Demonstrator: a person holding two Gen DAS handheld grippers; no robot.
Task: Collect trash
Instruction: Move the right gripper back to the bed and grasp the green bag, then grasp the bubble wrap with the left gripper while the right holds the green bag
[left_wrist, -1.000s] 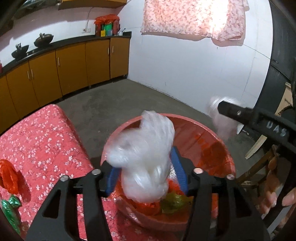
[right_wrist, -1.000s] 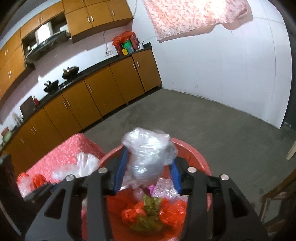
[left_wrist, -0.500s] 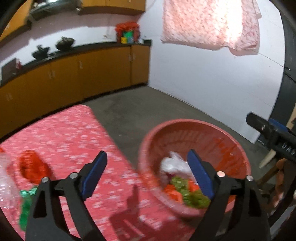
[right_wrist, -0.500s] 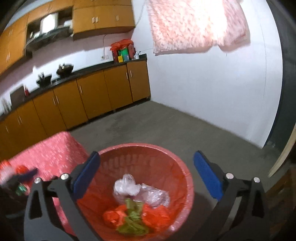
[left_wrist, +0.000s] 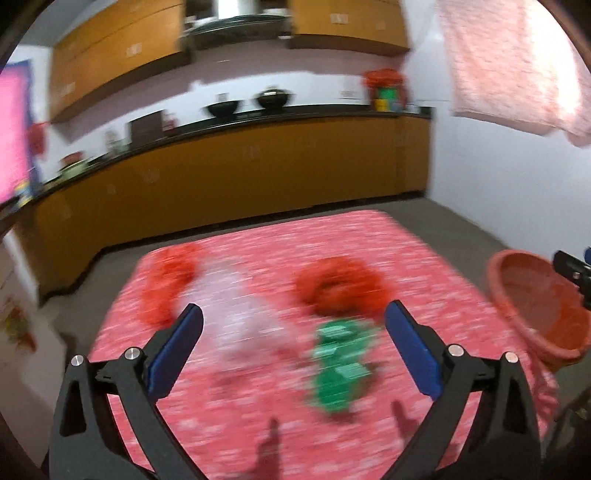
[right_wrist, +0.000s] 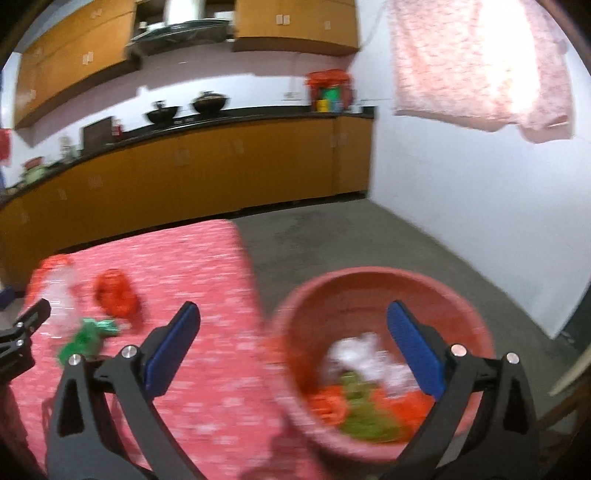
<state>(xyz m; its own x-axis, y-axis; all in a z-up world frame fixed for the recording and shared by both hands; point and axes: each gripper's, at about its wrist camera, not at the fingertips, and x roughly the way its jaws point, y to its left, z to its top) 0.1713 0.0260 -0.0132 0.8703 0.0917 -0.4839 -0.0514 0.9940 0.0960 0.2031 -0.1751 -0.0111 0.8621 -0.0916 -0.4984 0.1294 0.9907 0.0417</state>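
I am in a kitchen with yellow-brown cupboards (left_wrist: 236, 177) along the far wall and a pink cloth (right_wrist: 480, 62) hanging on the white wall; in front of me is my bench (left_wrist: 406, 254), covered with a red flowery cloth (all a bit blurry). My left claw (left_wrist: 293, 349) hangs over the bench; its jaws are still opening, already very wide, and nothing is between them. Past its blue pads (left_wrist: 173, 354) the trash lies on the cloth: a green wrapper (left_wrist: 340, 365) nearest, a red crumpled bag (left_wrist: 340, 288) just behind it, a see-through plastic piece (left_wrist: 243, 325) to the left, and another red bag (left_wrist: 168, 284) at the far left. The red tub (left_wrist: 535, 302) sits off the right edge of the bench. My right claw (right_wrist: 293, 347) is wide open and holds nothing; it hangs by the tub (right_wrist: 376, 284), between the tub and the bench edge. Inside the tub I see white plastic (right_wrist: 369, 358), green scraps (right_wrist: 358, 410) and orange-red bags (right_wrist: 328, 402) piled together.
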